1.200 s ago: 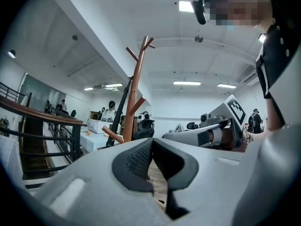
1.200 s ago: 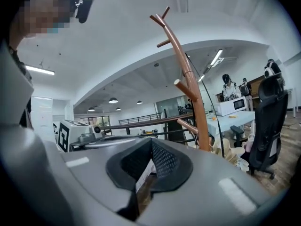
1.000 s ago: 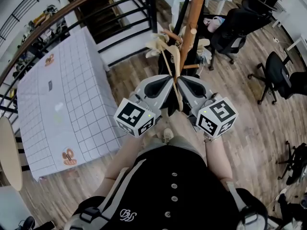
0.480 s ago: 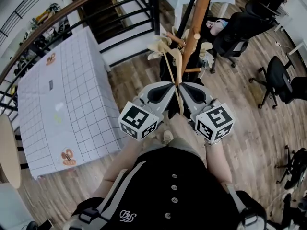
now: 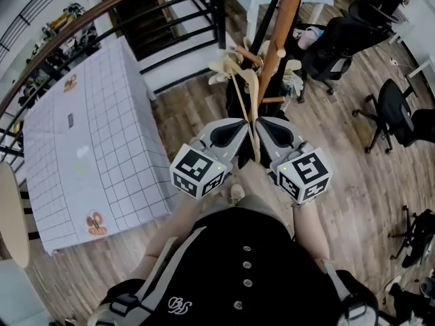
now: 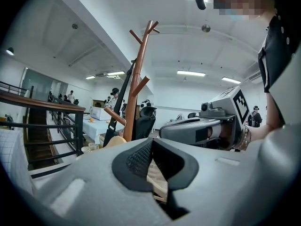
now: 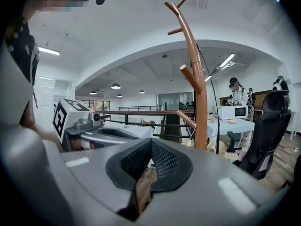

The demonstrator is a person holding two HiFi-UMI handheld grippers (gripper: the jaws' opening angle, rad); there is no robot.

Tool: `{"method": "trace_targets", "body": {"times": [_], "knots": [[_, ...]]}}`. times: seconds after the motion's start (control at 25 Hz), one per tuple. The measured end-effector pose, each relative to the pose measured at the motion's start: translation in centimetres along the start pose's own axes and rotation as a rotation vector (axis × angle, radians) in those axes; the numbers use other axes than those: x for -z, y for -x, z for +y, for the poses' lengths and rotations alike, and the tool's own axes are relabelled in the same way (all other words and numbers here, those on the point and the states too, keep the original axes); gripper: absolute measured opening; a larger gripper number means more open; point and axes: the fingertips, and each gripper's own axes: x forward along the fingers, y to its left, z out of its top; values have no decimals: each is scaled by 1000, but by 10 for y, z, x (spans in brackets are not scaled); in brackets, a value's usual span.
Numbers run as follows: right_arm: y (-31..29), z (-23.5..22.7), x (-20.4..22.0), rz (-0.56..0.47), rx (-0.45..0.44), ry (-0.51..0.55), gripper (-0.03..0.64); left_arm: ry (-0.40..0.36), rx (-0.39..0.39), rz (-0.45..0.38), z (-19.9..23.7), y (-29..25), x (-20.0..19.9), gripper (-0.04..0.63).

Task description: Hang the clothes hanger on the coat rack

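Both claws are clamped on one pale wooden clothes hanger. The left claw and right claw sit side by side in front of the person, tips almost touching. Each gripper view shows a strip of light wood pinched between its dark ribbed pads. From the grip, the hanger rises toward the far side, and its upper end reaches close to the tall brown wooden coat rack with angled pegs, just beyond the claws and slightly to the right. I cannot make out the hook, or whether it touches a peg yet.

The main risk is letting go early. If the hook is not fully over a peg, the hanger would drop to the plank floor. The two grips are also very close together on a long piece, so the far end could swing or twist and slide past the short peg. A dark strap hangs along the pole and pale items are clustered at the rack's lower pegs, and either could snag the hanger. Pushing too hard against the slim pole might rock the rack.
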Motion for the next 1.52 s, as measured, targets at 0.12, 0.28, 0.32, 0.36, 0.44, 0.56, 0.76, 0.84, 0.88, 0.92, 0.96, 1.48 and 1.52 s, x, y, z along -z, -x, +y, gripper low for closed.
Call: {"method": "trace_targets", "body": {"times": [0.12,0.28,0.32,0.36,0.44,0.56,0.76,0.84,0.88,0.92,0.96,1.48,1.52], "knots": [[-3,3,0,-1,-20,-1,-2,13,-2,8,2,0,3,-3],[-6,6,1,1,-28,3,-2,18,1,15,3,1,6,-3],[-7,6,1,0,-32,0,-2,19,1,17,3,1,6,-3],[-8,7,0,-3,-36,-5,-2,23,1,18,4,2,7,-3],[-10,7,-1,-8,-40,-8,-2,40,1,12,6,2,7,-3],[-12,7,-1,-10,-38,-1,-2,56,-5,4,9,3,7,-3],[-13,6,-2,-22,-27,-15,-2,61,-3,3,9,3,5,-3],[-13,7,-3,-29,-28,-17,-2,61,0,6,8,3,6,-3],[-12,8,-4,-31,-30,-16,-2,60,0,8,7,3,6,-3],[-12,8,-4,-33,-31,-14,-2,59,-1,9,7,3,6,-3],[-11,9,-4,-35,-31,-12,-2,57,-2,10,6,3,7,-3],[-12,15,3,3,-66,5,-2,58,3,15,4,4,7,-3],[-12,14,4,4,-63,4,-2,59,5,16,4,4,7,-3]]}}
